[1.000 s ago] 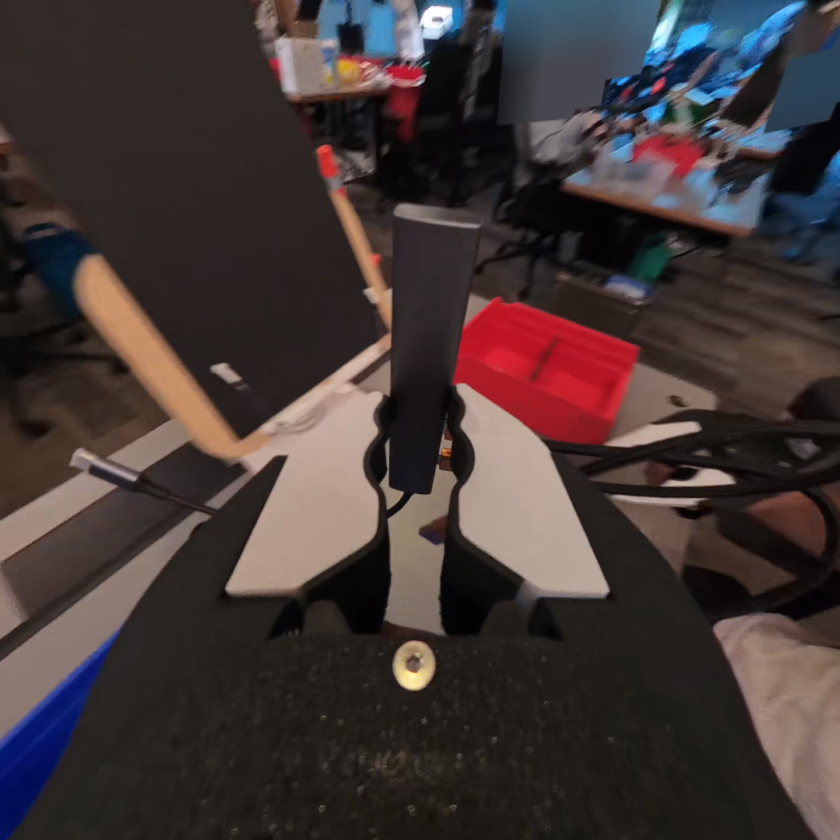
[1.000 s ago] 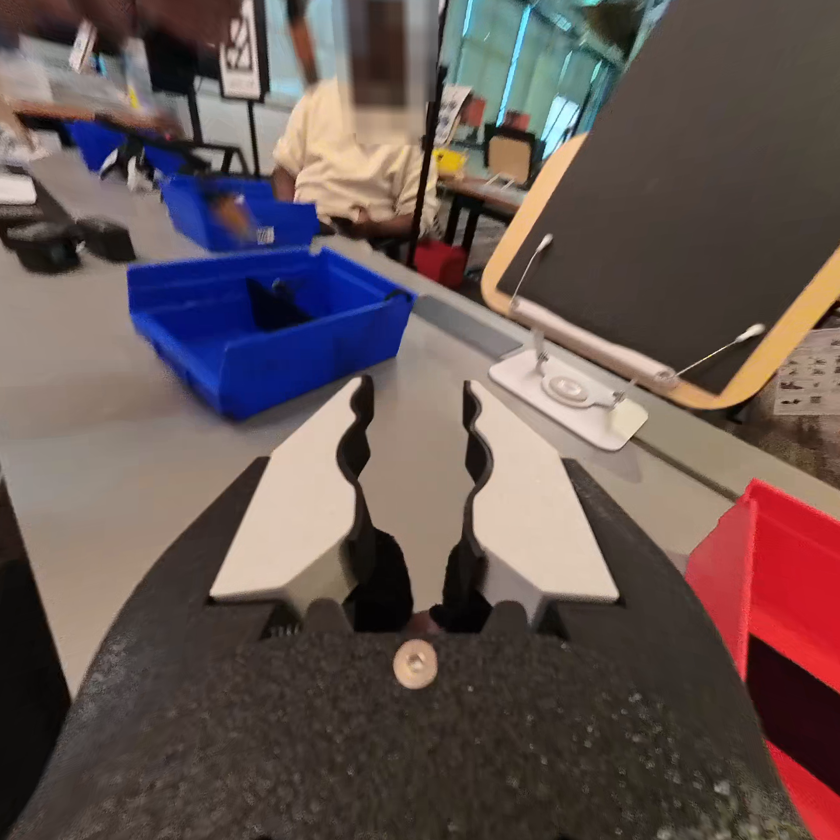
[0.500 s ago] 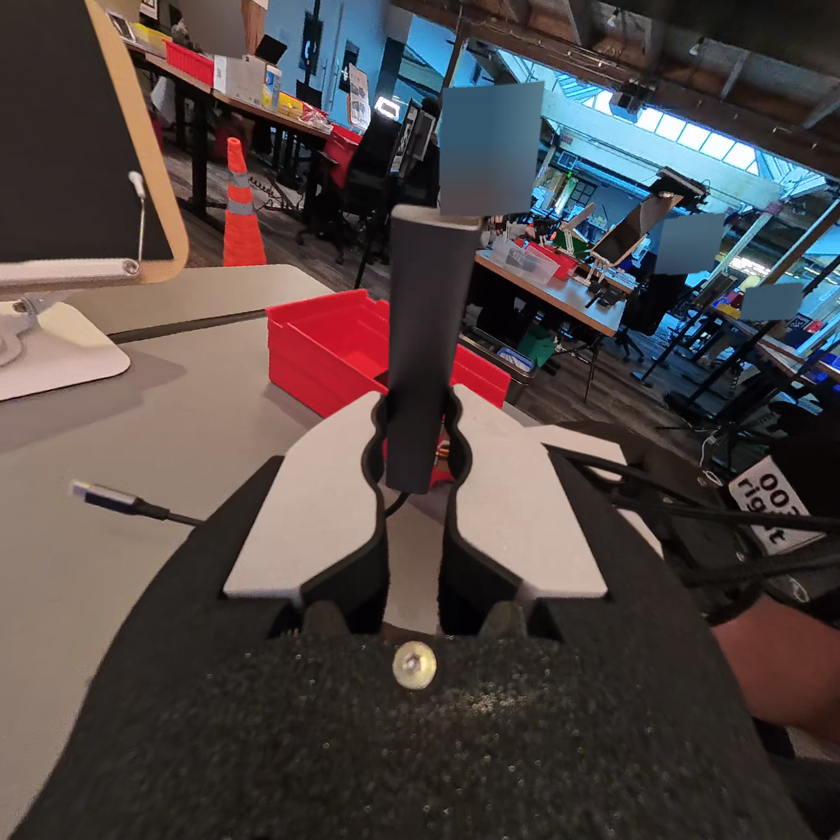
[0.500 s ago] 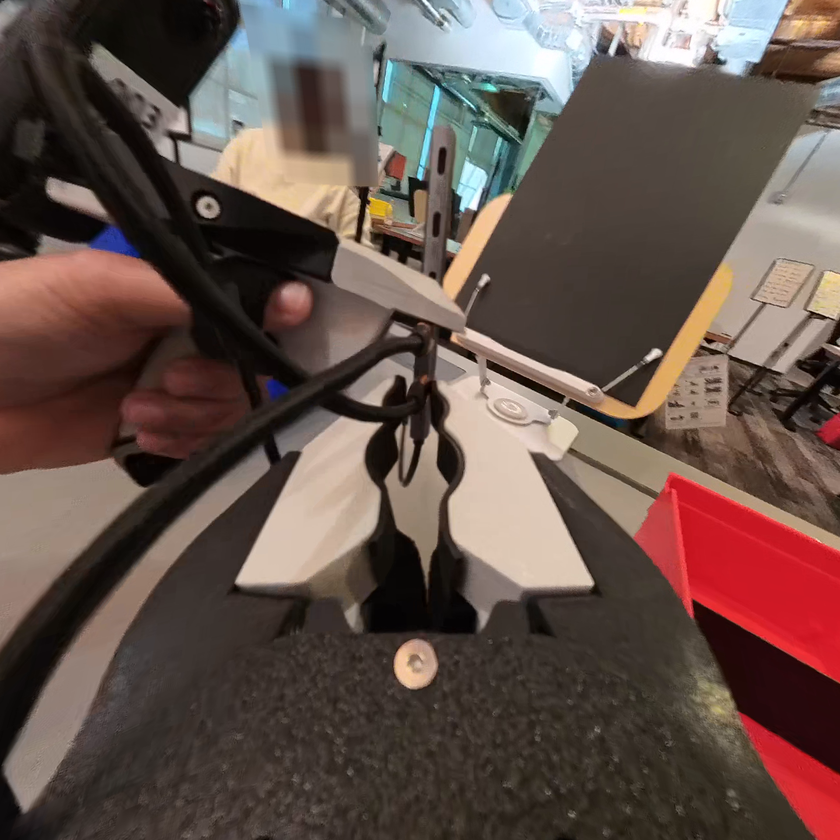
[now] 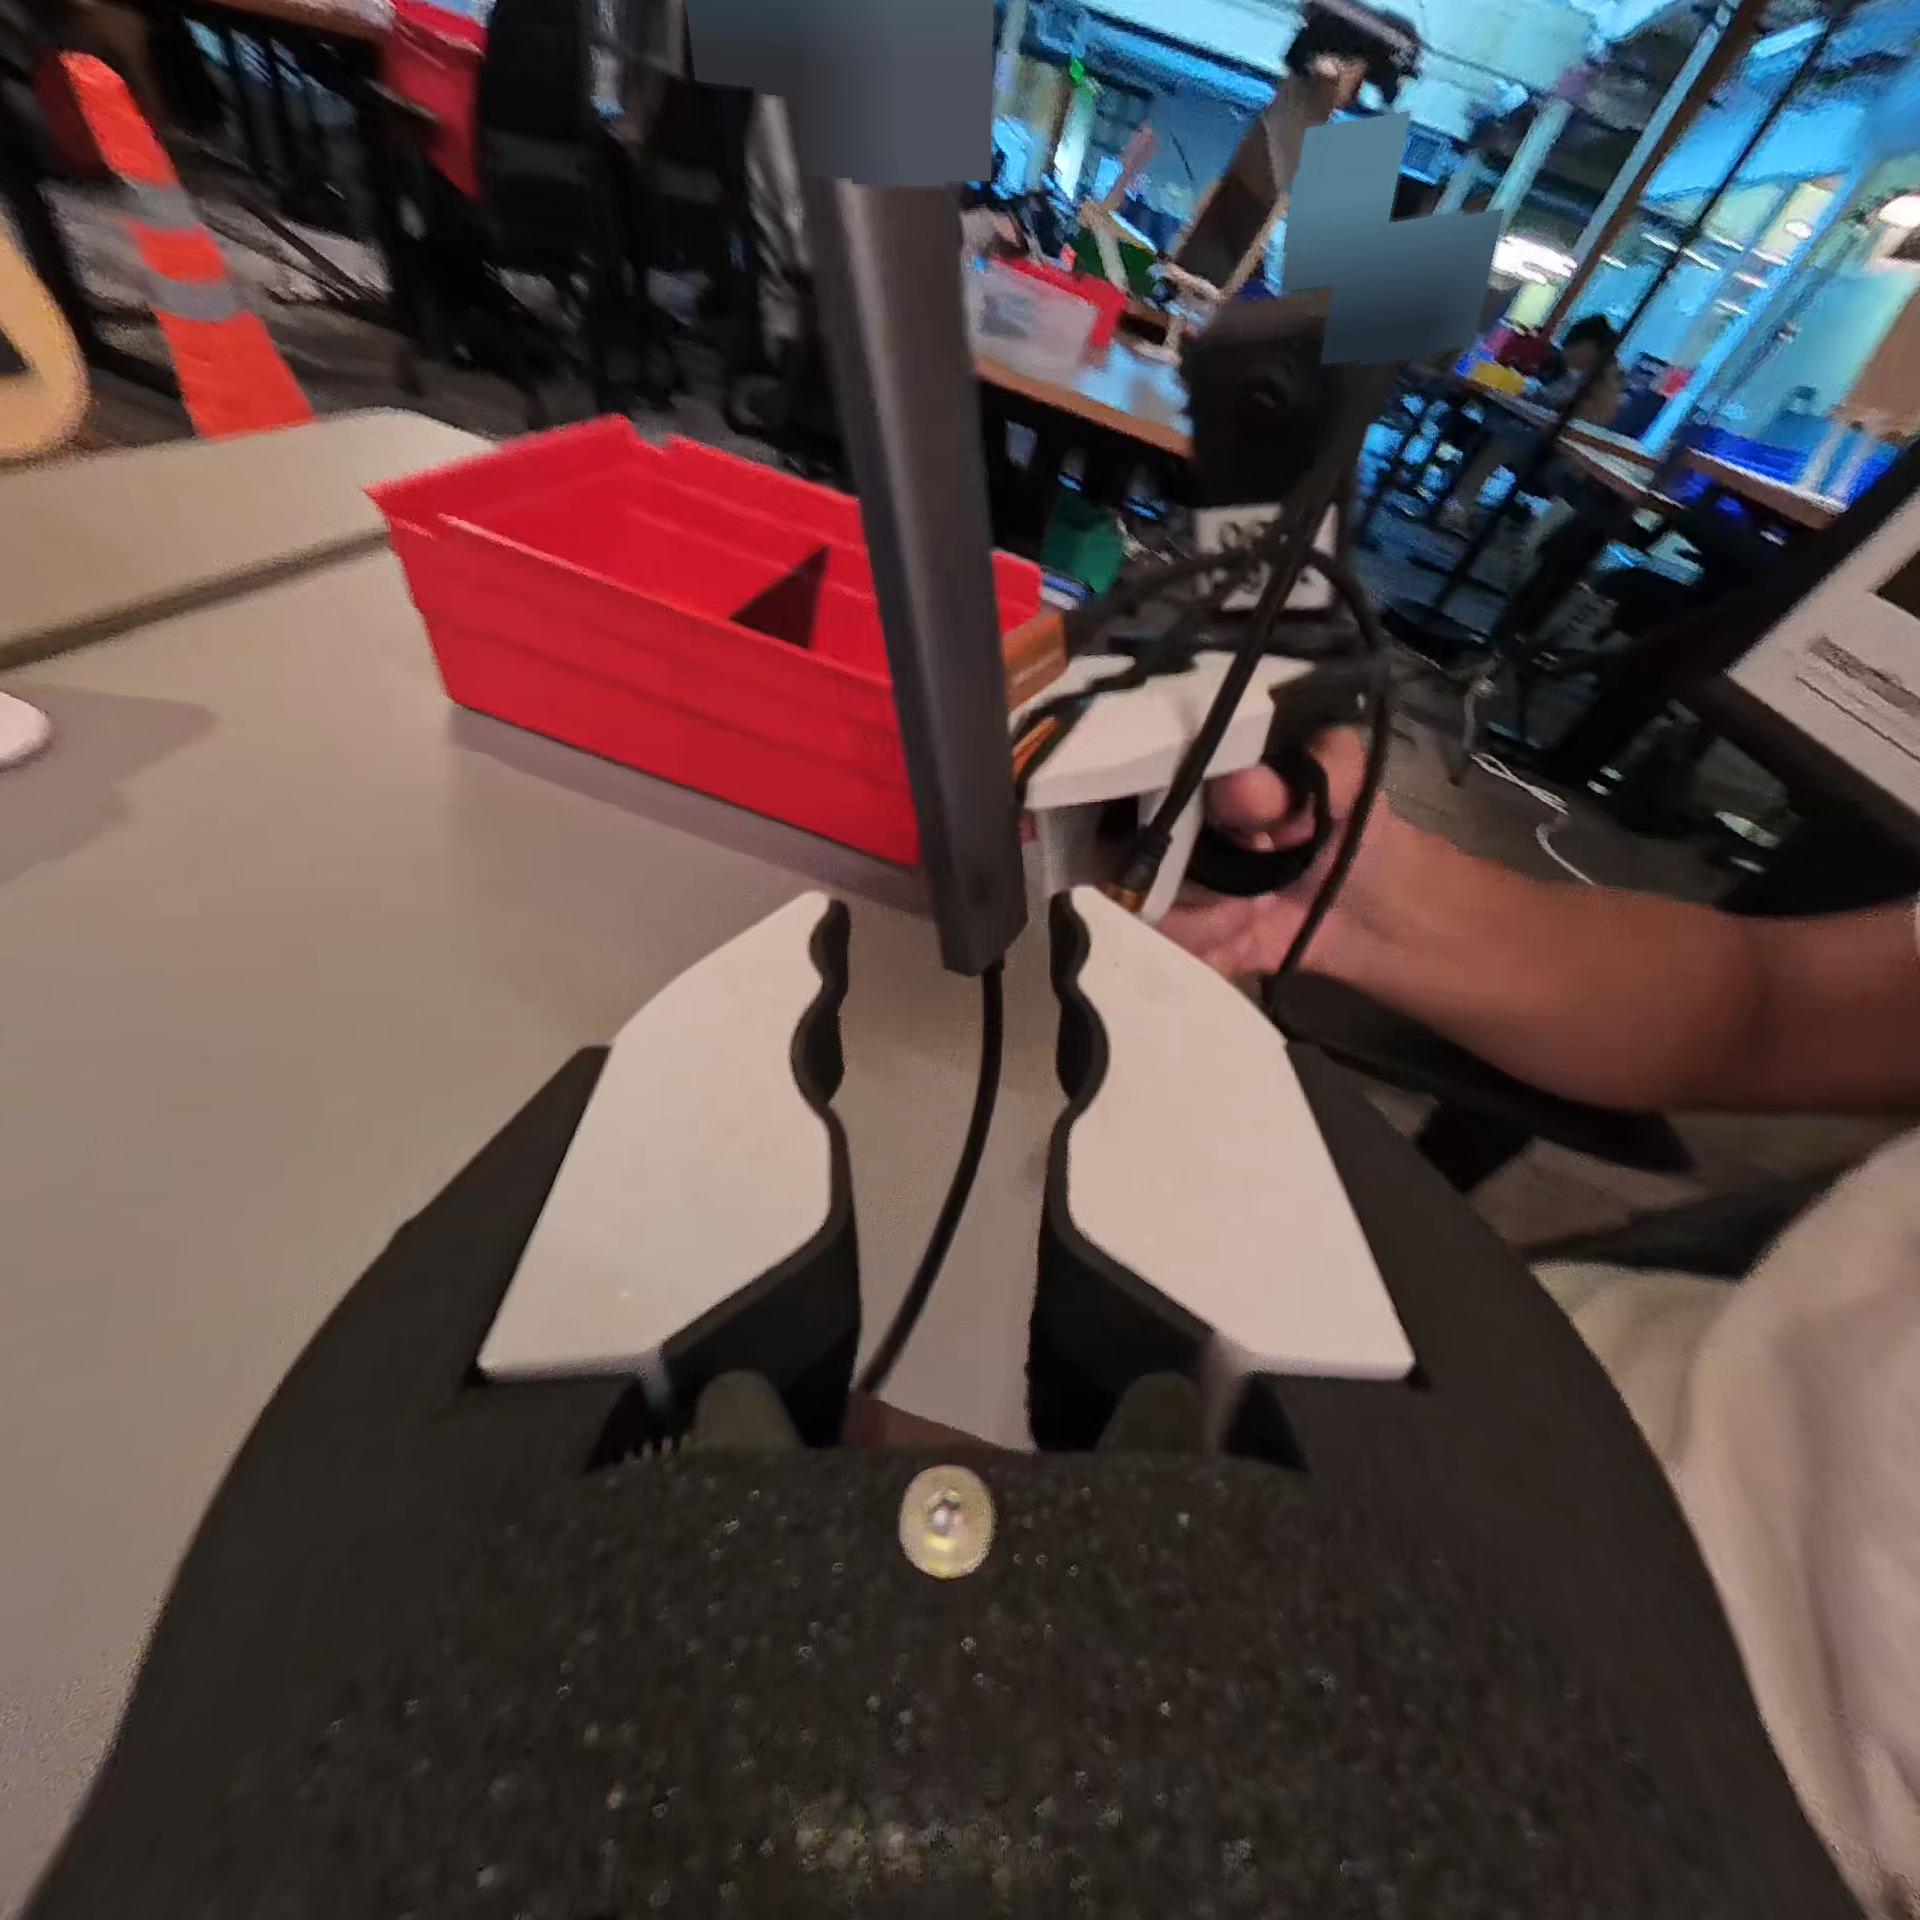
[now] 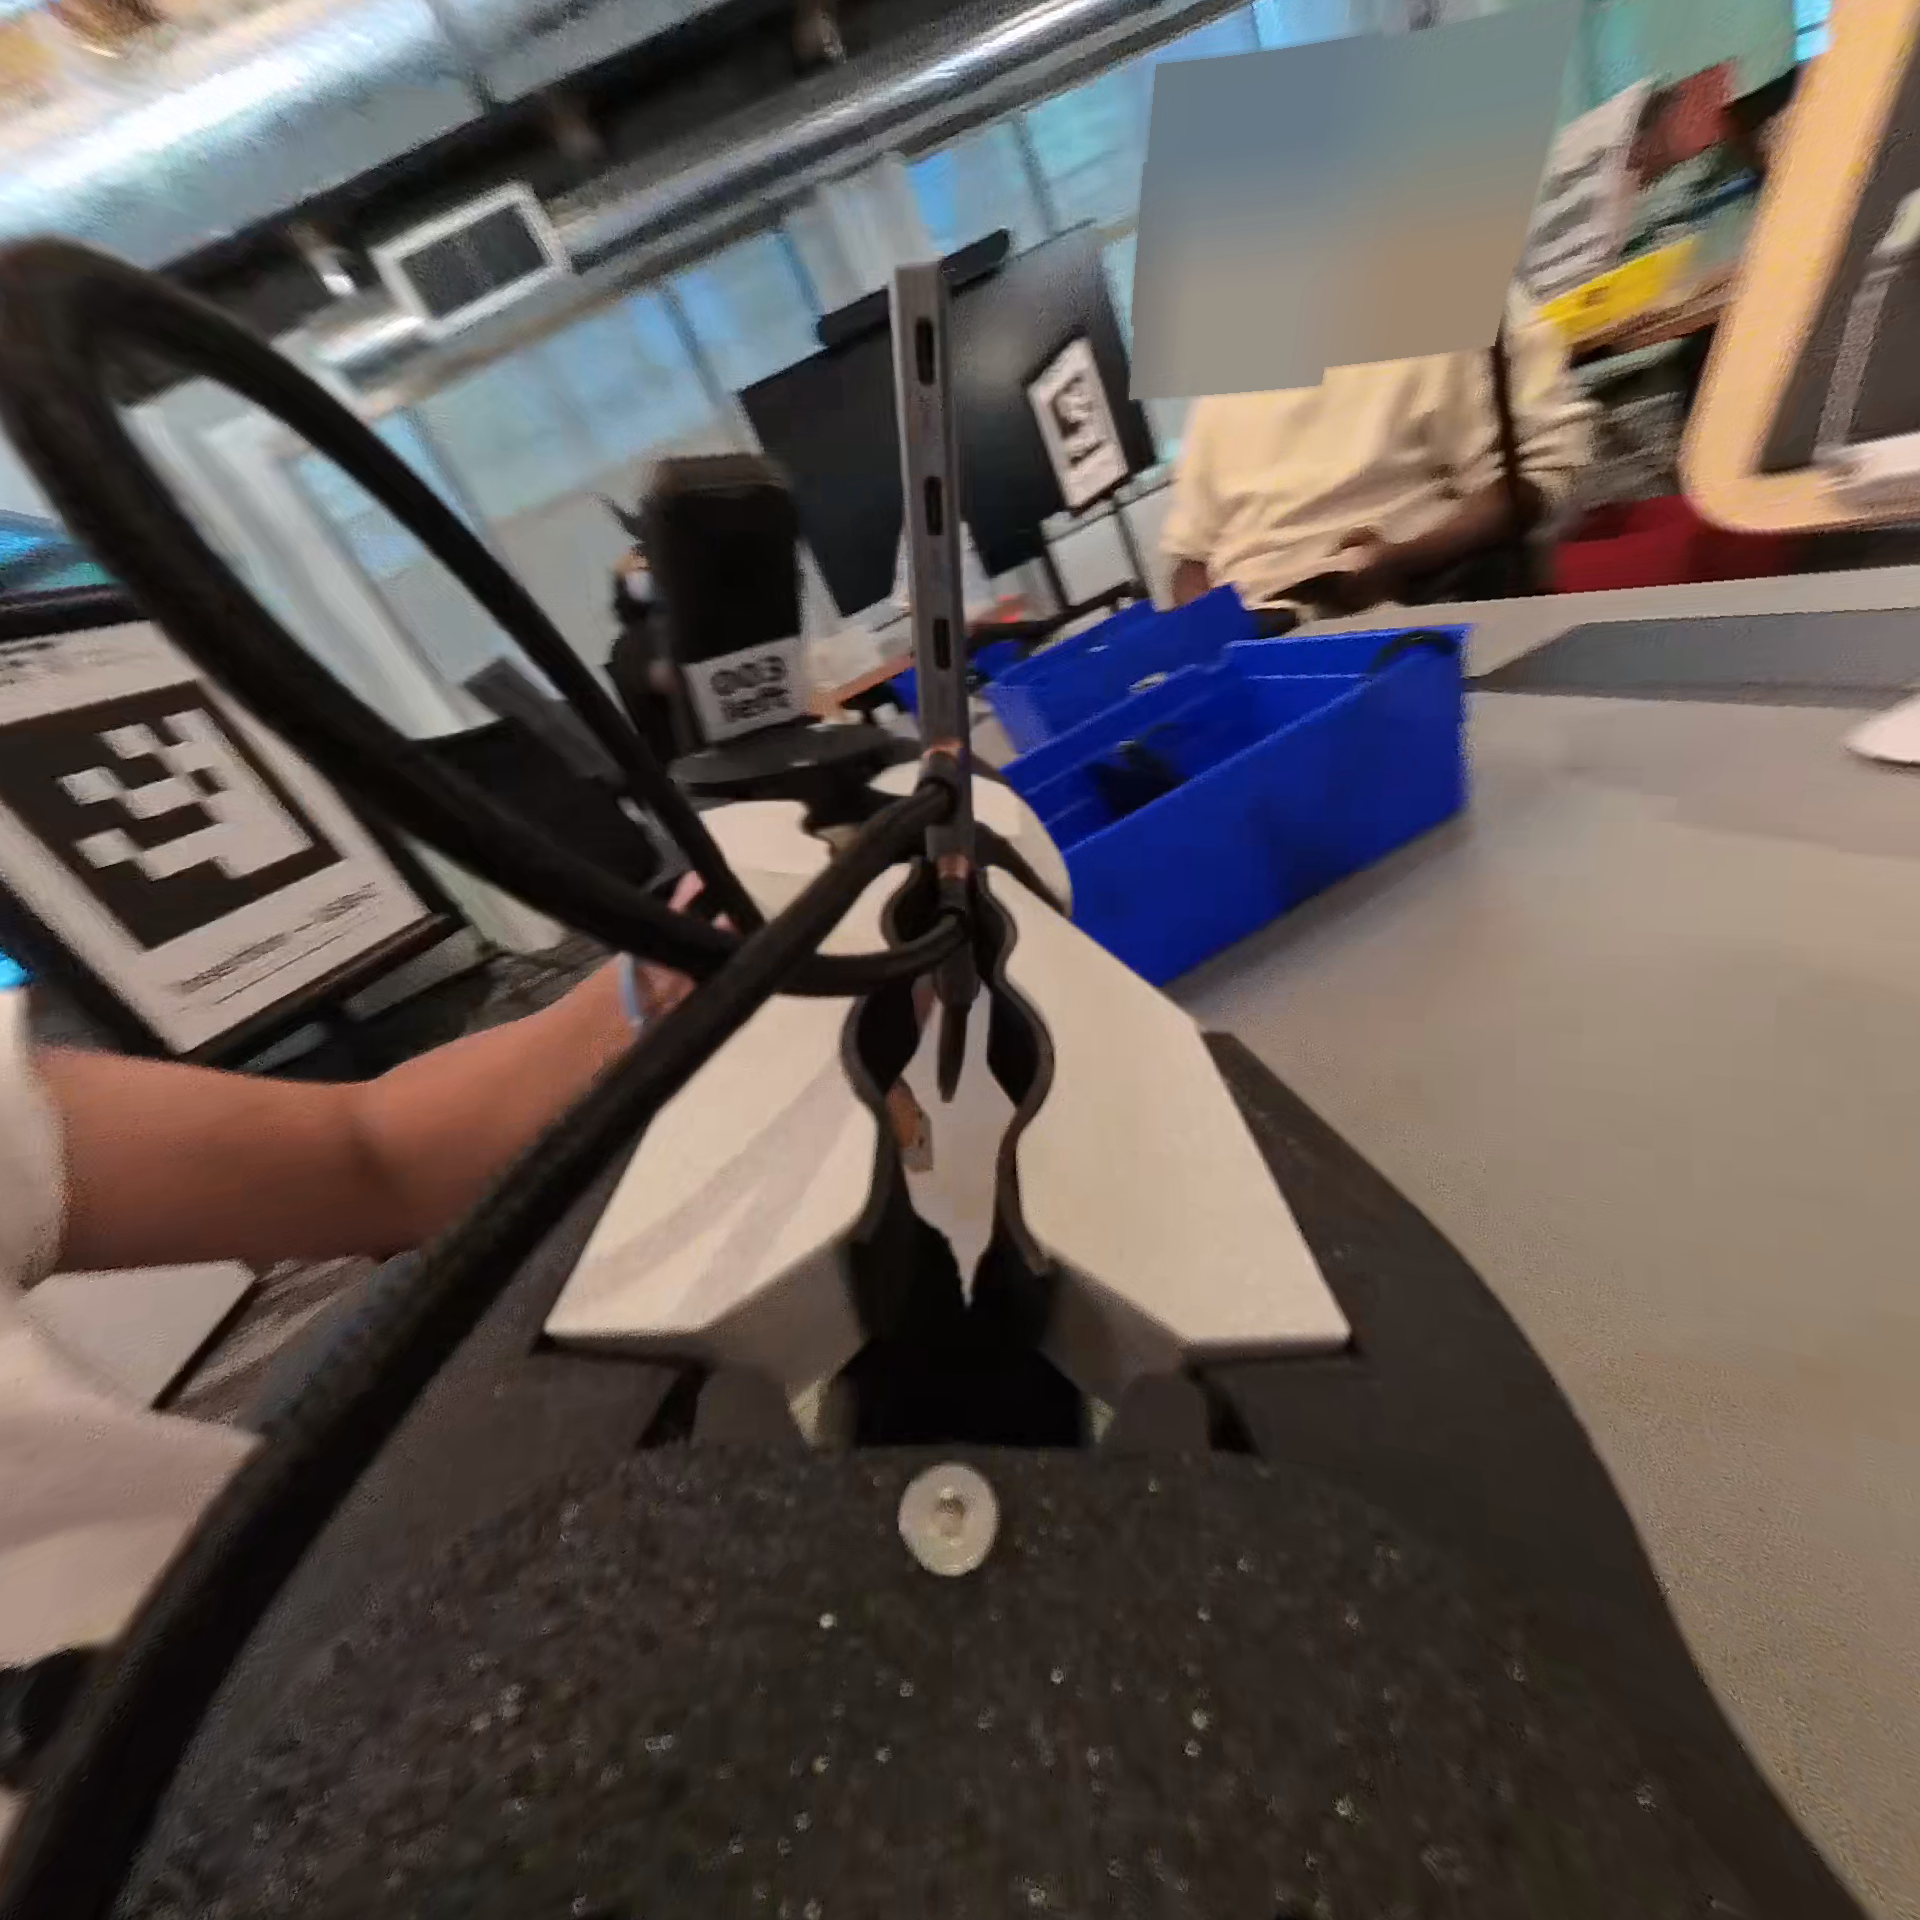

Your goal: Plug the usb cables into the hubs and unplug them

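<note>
A slim dark grey hub (image 5: 904, 520) with ports along its edge stands upright just past my left gripper (image 5: 945, 914), which is open and no longer touches it. Its thin black cable (image 5: 966, 1143) hangs down between the left fingers. In the right wrist view my right gripper (image 6: 951, 894) is shut on the lower end of the hub (image 6: 930, 520), with a small metal plug (image 6: 909, 1127) dangling between the jaws. The right gripper also shows in the left wrist view (image 5: 1122, 748), held by a hand (image 5: 1455, 956).
A red bin (image 5: 623, 623) sits on the grey table (image 5: 260, 935) behind the hub. A blue bin (image 6: 1299, 790) stands to the right in the right wrist view. A thick black cable (image 6: 416, 582) loops across on the left. An orange cone (image 5: 177, 270) and a seated person (image 6: 1330, 488) are farther off. Less than 4 cm separates the two grippers' tips.
My left gripper has opened and let go of the hub. My right gripper has come in and shut on the hub's lower end, and both views have swung round.
</note>
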Available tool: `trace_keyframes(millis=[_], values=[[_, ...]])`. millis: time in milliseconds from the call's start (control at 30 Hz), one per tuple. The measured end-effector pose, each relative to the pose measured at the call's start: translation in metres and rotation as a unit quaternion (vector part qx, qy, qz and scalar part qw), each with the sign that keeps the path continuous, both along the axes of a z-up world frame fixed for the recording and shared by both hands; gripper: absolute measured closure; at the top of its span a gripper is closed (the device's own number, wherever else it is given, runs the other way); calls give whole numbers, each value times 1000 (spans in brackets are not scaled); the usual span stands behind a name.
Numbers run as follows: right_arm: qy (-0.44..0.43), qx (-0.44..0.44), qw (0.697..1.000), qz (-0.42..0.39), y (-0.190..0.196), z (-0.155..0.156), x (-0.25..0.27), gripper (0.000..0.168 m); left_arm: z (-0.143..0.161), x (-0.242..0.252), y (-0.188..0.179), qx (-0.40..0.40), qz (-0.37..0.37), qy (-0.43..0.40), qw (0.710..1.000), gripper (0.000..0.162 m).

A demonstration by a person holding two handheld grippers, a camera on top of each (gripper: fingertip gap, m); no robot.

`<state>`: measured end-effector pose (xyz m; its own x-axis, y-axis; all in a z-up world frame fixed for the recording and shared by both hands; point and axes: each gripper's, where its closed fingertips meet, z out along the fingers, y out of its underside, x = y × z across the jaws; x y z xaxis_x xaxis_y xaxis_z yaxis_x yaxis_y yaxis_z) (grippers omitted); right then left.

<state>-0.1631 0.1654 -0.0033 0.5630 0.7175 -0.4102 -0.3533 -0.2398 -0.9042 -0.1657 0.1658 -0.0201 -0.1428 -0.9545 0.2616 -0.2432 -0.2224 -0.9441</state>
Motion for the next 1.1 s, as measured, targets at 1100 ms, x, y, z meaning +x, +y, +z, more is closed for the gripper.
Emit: trace_keyframes(millis=[1100], values=[[-206, 25, 977, -54, -9, 7, 77, 164, 35, -80, 6, -141, -27, -247, 958, 152]])
